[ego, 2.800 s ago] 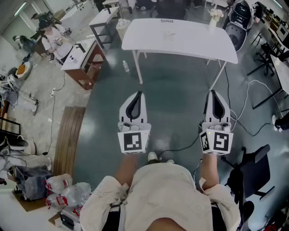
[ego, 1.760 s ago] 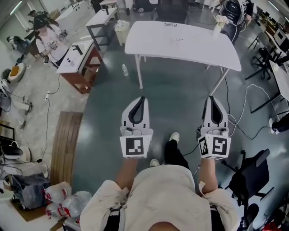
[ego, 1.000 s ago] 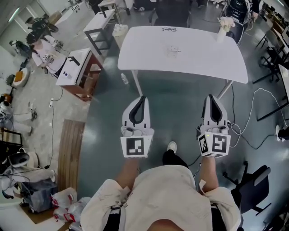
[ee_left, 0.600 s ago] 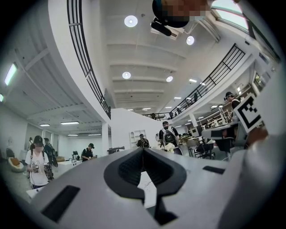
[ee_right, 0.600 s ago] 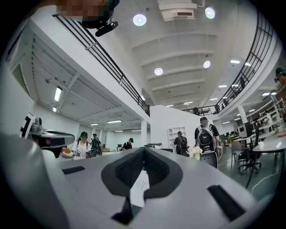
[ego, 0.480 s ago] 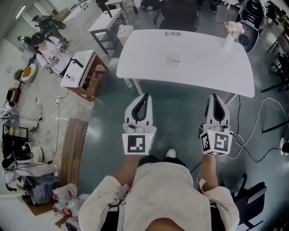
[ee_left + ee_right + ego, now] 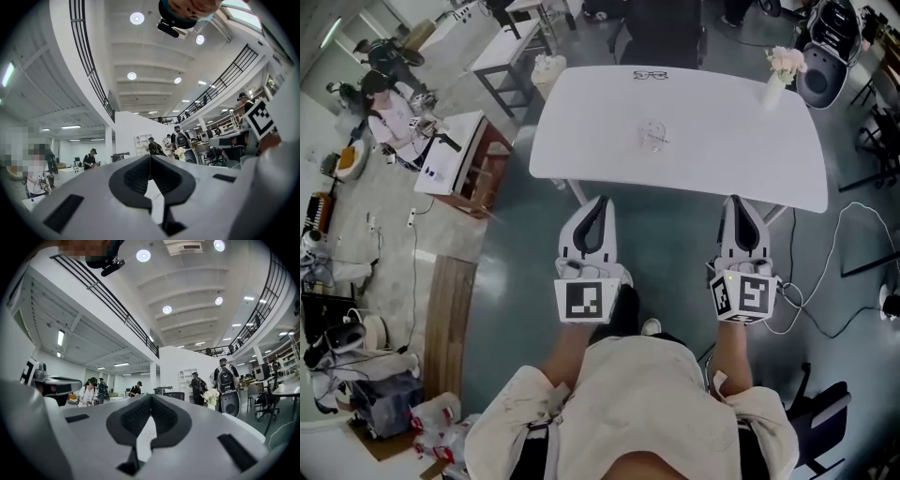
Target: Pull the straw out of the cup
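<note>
We stand on a wide dark floor (image 7: pixel 516 281) that lies open on both sides of us and under the white table (image 7: pixel 750 141) ahead. The table's long near edge runs across in front of us, slanting down to the right. Seen from the head, both gripper tips come right up to that edge.

At the left, well off from us, stand a small workbench (image 7: pixel 455 155) and a strip of wooden boards (image 7: pixel 441 300). At the right, cables (image 7: pixel 839 234) trail over the floor and a black office chair (image 7: pixel 830 394) sits behind our right elbow.

The left gripper (image 7: pixel 598 201) and the right gripper (image 7: pixel 736 201) are held level, side by side and well apart. In each gripper view the two jaws meet at their tips, with nothing between them.

On the table's far right corner is a vase of flowers (image 7: pixel 776 77). A pair of spectacles (image 7: pixel 650 75) lies at the far edge. The clear cup (image 7: pixel 653 134) stands alone near the middle of the tabletop, apart from both grippers. We cannot make out its straw clearly.
</note>
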`<state>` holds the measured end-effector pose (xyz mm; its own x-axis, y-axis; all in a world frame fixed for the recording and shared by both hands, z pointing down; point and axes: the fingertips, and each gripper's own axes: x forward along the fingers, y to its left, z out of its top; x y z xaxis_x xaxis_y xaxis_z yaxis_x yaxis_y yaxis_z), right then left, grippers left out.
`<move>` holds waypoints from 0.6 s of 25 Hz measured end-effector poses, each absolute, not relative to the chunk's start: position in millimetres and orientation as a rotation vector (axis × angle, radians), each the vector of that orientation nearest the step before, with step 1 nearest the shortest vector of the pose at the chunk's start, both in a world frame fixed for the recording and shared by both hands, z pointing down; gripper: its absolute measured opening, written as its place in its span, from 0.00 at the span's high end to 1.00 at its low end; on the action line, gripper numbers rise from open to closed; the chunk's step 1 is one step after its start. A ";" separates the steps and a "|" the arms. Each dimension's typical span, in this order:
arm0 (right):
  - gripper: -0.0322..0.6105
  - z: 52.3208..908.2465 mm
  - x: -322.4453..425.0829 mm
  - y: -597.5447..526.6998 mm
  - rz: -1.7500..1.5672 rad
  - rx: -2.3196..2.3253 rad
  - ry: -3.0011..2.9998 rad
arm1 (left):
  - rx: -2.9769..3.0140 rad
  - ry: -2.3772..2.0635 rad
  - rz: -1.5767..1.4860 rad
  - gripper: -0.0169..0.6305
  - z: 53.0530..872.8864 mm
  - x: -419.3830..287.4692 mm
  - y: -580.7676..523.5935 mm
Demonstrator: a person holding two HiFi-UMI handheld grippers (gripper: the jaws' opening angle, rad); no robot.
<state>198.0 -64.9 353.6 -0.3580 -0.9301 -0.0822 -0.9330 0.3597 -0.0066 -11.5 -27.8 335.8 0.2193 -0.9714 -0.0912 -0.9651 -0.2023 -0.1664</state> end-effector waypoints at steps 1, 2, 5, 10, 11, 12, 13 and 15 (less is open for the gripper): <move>0.95 354.6 194.0 -72.6 0.070 -1.741 2.533 | -2.304 1.843 -0.041 0.96 337.1 -13.7 -36.8; 0.95 355.9 188.8 -80.3 0.077 -1.744 2.536 | -2.308 1.835 -0.033 0.96 338.9 -16.9 -45.9; 0.95 357.5 171.9 -106.4 0.100 -1.758 2.547 | -2.324 1.817 -0.015 0.96 344.2 -29.4 -76.9; 0.95 351.1 145.0 -155.7 0.116 -1.799 2.557 | -2.350 1.786 0.014 0.96 338.4 -52.4 -133.2; 0.95 350.1 139.2 -165.0 0.119 -1.805 2.559 | -2.353 1.777 0.013 0.96 337.4 -57.5 -143.6; 0.95 349.8 133.4 -173.8 0.118 -1.811 2.560 | -2.359 1.771 0.013 0.96 337.5 -62.8 -153.3; 0.95 350.3 127.4 -182.0 0.116 -1.818 2.561 | -2.371 1.770 0.019 0.96 338.6 -68.3 -162.7; 0.95 352.8 115.1 -197.0 0.111 -1.835 2.565 | -2.396 1.771 0.039 0.96 342.1 -80.1 -180.4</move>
